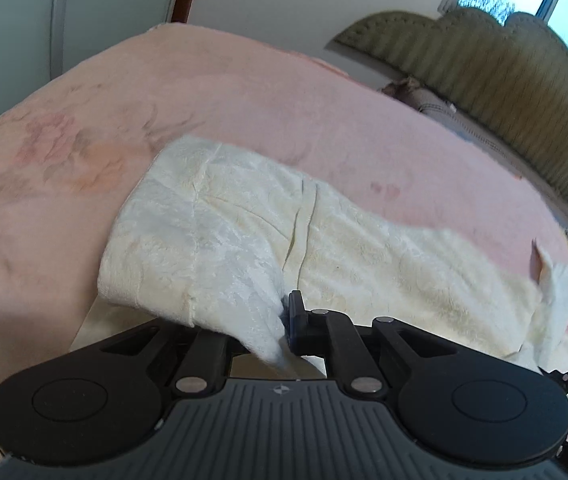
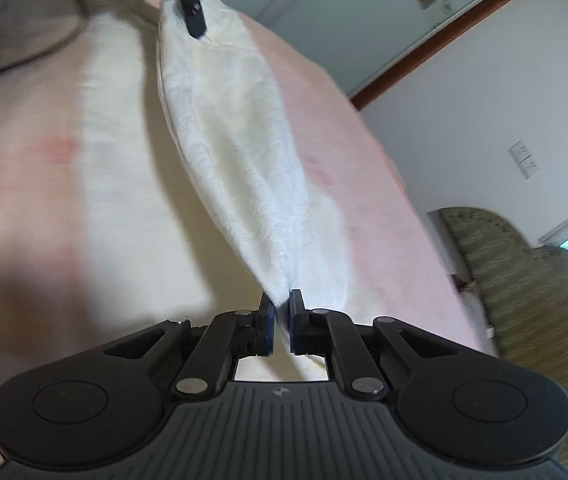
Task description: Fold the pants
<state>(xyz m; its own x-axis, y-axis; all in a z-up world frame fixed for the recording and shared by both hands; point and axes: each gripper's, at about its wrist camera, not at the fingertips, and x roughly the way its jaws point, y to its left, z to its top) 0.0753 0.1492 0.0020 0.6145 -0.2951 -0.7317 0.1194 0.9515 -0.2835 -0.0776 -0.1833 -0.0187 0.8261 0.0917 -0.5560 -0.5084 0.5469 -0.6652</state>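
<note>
Lying across the pink bed [image 1: 243, 92], cream pants [image 1: 364, 248], with one end folded over toward the left. Pinched tight in the left gripper [image 1: 286, 328]: a lifted corner of that white cloth, draped over the left finger. Further right, clamped in the right gripper [image 2: 281, 320]: another corner, cloth raised in a hanging band between both grippers, rest flat on the bed below. Behind, at right, an olive padded headboard [image 1: 504, 92] and a window [image 1: 564, 0].

Both wrist views close, angled down over pink bed [image 1: 243, 92]; both share cream pants [image 2: 235, 152]
</note>
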